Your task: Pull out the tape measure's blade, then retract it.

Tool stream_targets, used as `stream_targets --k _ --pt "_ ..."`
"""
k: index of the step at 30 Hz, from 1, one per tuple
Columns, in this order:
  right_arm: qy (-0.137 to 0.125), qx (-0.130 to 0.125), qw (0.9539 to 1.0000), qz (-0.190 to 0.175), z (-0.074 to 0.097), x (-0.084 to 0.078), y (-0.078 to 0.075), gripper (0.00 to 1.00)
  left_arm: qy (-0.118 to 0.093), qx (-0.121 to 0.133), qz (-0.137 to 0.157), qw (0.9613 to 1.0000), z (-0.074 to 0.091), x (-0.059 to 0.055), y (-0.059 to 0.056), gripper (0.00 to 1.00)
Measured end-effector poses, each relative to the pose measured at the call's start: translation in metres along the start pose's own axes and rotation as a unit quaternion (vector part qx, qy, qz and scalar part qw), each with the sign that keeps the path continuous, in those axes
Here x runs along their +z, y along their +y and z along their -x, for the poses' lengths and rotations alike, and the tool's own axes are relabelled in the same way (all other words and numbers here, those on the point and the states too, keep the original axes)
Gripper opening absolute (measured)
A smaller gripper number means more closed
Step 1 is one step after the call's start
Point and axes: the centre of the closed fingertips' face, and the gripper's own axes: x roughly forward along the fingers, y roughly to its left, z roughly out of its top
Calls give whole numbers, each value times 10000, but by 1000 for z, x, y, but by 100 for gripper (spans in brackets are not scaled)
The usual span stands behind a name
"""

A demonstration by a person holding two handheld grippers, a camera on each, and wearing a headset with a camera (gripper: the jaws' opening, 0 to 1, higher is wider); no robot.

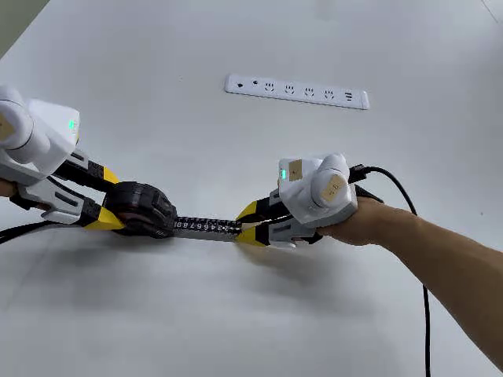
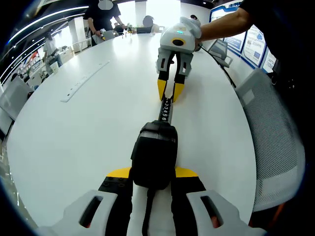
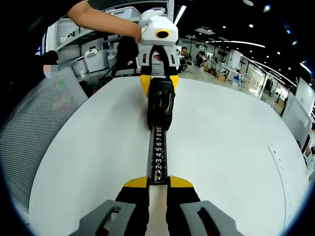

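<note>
A black tape measure case (image 1: 141, 208) rests on the white table, held between the yellow-tipped jaws of my left gripper (image 1: 108, 200). In the left gripper view the case (image 2: 154, 155) sits between my jaws. A short length of dark numbered blade (image 1: 206, 227) runs right from the case to my right gripper (image 1: 250, 223), which is shut on the blade's end. The right gripper view has the blade (image 3: 158, 157) running from my jaws up to the case (image 3: 161, 104). In the left gripper view the blade (image 2: 166, 109) reaches the right gripper (image 2: 170, 92).
A white power strip (image 1: 296, 90) lies flat at the back of the table. A black cable (image 1: 409, 206) trails from the right gripper along the person's forearm. A mesh chair (image 2: 275, 142) stands beside the table edge. People sit at the far end of the room.
</note>
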Motion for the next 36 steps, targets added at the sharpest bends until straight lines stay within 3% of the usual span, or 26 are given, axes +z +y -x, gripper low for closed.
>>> stream_targets --k 36 --pt "405 -66 9989 -209 40 -39 4 8 75 -45 -19 10000 0 -1 2 24"
